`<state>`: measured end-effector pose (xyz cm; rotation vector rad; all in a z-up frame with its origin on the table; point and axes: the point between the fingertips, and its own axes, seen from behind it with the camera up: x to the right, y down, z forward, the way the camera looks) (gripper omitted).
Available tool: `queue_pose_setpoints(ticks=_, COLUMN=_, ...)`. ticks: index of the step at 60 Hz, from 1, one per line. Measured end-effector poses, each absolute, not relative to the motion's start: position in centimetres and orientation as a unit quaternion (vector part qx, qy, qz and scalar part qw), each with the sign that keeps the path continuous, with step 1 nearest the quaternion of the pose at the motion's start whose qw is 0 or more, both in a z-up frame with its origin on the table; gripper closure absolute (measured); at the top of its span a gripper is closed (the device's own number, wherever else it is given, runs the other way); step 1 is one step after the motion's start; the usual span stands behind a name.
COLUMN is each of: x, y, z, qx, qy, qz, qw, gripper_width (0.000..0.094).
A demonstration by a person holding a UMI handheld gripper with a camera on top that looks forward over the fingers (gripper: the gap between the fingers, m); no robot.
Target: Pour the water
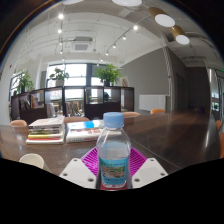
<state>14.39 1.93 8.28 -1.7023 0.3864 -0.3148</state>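
Note:
A clear plastic water bottle (pixel 113 150) with a light blue cap and a pale label stands upright between my gripper's fingers. My gripper (pixel 113 165) holds it: the magenta pads (pixel 91 160) press on both sides of its lower body. The bottle is held above the brown wooden table (pixel 170 135). A white cup (pixel 32 160) sits on the table, to the left of the fingers, only its rim showing.
A stack of books (pixel 46 127) lies on the table at the left, with a blue-and-white item (pixel 84 128) beyond the bottle. Chairs, plants and large windows stand at the back of the room.

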Motion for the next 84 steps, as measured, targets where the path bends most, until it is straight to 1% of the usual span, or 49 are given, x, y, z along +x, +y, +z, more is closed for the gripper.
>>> queue_pose_setpoints(ticks=1, x=14.4, y=1.9, z=8.3, qx=-0.744, qy=0.169, qz=-0.137, qw=0.632, gripper_width=0.0584)
queue_pose_setpoints(ticks=7, x=14.4, y=2.0, z=8.3, qx=-0.745, qy=0.167, qz=-0.133, qw=0.632, gripper_width=0.0494)
queue_pose_setpoints(ticks=9, x=14.3, y=1.9, z=7.9, qx=-0.751, qy=0.17, qz=-0.126, qw=0.625, gripper_width=0.0464)
queue_pose_setpoints(ticks=11, x=14.0, y=1.7, z=7.3, qx=-0.762, qy=0.167, qz=-0.118, qw=0.614, gripper_width=0.0388)
queue_pose_setpoints(ticks=13, x=13.9, y=1.4, z=6.7, qx=-0.772, qy=0.163, qz=-0.116, qw=0.603, gripper_width=0.0281)
queue_pose_setpoints(ticks=14, x=13.9, y=1.2, z=6.5, qx=-0.776, qy=0.161, qz=-0.116, qw=0.598, gripper_width=0.0248)
queue_pose_setpoints(ticks=16, x=13.8, y=0.7, z=6.1, qx=-0.782, qy=0.156, qz=-0.12, qw=0.591, gripper_width=0.0201)
queue_pose_setpoints(ticks=19, x=13.6, y=-0.5, z=5.6, qx=-0.791, qy=0.147, qz=-0.129, qw=0.58, gripper_width=0.0173)
queue_pose_setpoints(ticks=30, x=11.1, y=-7.3, z=3.6, qx=-0.831, qy=0.122, qz=-0.154, qw=0.521, gripper_width=0.0152)
queue_pose_setpoints(ticks=35, x=9.0, y=-10.6, z=3.4, qx=-0.839, qy=0.118, qz=-0.147, qw=0.511, gripper_width=0.015)
queue_pose_setpoints(ticks=42, x=4.6, y=-14.5, z=3.9, qx=-0.84, qy=0.113, qz=-0.106, qw=0.52, gripper_width=0.0151)
queue_pose_setpoints(ticks=51, x=-0.1, y=-18.2, z=5.9, qx=-0.839, qy=0.088, qz=-0.077, qw=0.532, gripper_width=0.0152)
queue_pose_setpoints(ticks=62, x=-4.4, y=-20.3, z=10.6, qx=-0.821, qy=0.065, qz=-0.054, qw=0.565, gripper_width=0.0151)
queue_pose_setpoints(ticks=75, x=-8.8, y=-22.0, z=14.0, qx=-0.812, qy=0.035, qz=-0.045, qw=0.581, gripper_width=0.0151)
queue_pose_setpoints(ticks=84, x=-10.3, y=-23.0, z=15.8, qx=-0.803, qy=0.026, qz=-0.046, qw=0.594, gripper_width=0.0153)
